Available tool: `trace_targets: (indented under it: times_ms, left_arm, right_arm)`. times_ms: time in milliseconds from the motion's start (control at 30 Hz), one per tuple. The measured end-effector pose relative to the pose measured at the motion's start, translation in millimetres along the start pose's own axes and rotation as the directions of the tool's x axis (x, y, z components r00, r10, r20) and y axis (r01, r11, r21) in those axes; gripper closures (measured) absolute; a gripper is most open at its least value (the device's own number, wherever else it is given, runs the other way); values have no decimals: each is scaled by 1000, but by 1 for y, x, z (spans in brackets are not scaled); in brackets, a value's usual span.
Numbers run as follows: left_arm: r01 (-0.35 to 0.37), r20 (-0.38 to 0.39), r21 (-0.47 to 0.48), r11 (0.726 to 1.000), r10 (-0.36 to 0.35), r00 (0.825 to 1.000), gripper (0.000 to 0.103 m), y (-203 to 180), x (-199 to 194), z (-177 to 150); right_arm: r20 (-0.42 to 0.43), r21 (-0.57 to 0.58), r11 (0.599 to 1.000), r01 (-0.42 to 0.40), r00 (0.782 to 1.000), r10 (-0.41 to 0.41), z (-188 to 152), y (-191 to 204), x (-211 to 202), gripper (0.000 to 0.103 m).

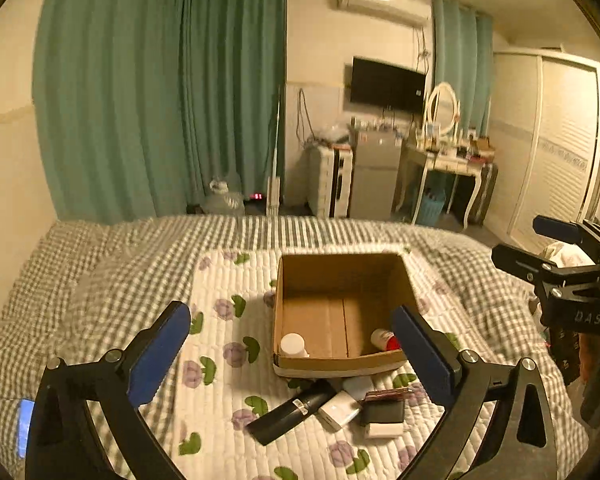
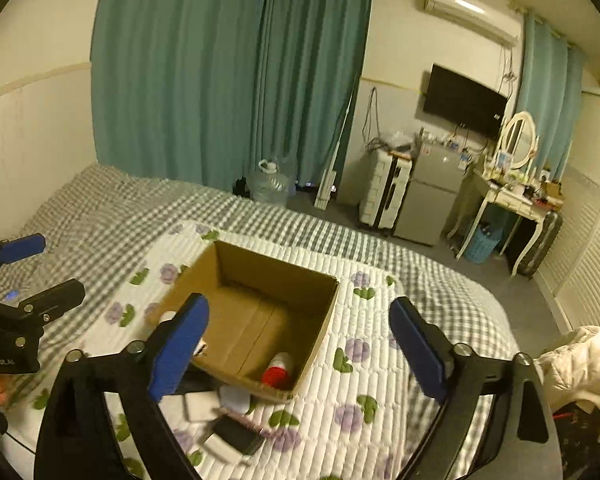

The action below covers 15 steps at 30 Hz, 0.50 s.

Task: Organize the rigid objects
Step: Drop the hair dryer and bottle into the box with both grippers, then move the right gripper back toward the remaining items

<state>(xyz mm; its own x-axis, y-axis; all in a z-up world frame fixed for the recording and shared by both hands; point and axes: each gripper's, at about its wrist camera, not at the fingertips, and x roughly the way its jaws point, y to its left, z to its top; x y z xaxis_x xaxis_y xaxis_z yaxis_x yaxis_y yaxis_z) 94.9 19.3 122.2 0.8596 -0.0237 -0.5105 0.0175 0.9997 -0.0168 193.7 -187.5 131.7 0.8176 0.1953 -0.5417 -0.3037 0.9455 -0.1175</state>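
Note:
An open cardboard box (image 1: 342, 276) stands on the floral quilt; it also shows in the right wrist view (image 2: 260, 276). Inside lie a white bottle (image 1: 293, 345) and a red-and-white bottle (image 1: 384, 339), the latter also in the right wrist view (image 2: 278, 370). In front of the box lie a black remote-like bar (image 1: 292, 410), a white adapter (image 1: 339, 410), a black wallet (image 1: 382, 411) and a small white block (image 1: 384, 430). My left gripper (image 1: 296, 356) is open and empty above these items. My right gripper (image 2: 300, 350) is open and empty over the box's near edge.
The bed has a grey checked cover (image 1: 100, 264) and a white floral quilt (image 2: 380, 360). Green curtains (image 1: 160, 88), a small fridge (image 1: 374, 176), a dressing table (image 1: 448, 160) and a wardrobe (image 1: 560, 140) line the far wall. A white garment (image 2: 580, 364) lies at the right.

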Motion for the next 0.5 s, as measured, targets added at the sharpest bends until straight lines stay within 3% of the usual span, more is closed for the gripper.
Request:
trace_targets:
  times_ms: [233,367,500]
  left_arm:
    - [7,57,18,1000,-8,998,0,-6,-52,-15]
    - [11,30,15,1000,-11,999,0,-7,-45,-40]
    - [-16,-34,3,1000,16,999,0,-2,-10,-73]
  right_arm:
    - [31,-13,999,50,998,-49,-12,24,-67,0]
    - [-7,-10,997,77,997,-77,-36,41,-68,0]
    - [-72,36,997,72,995,-70,-68,47,-42,0]
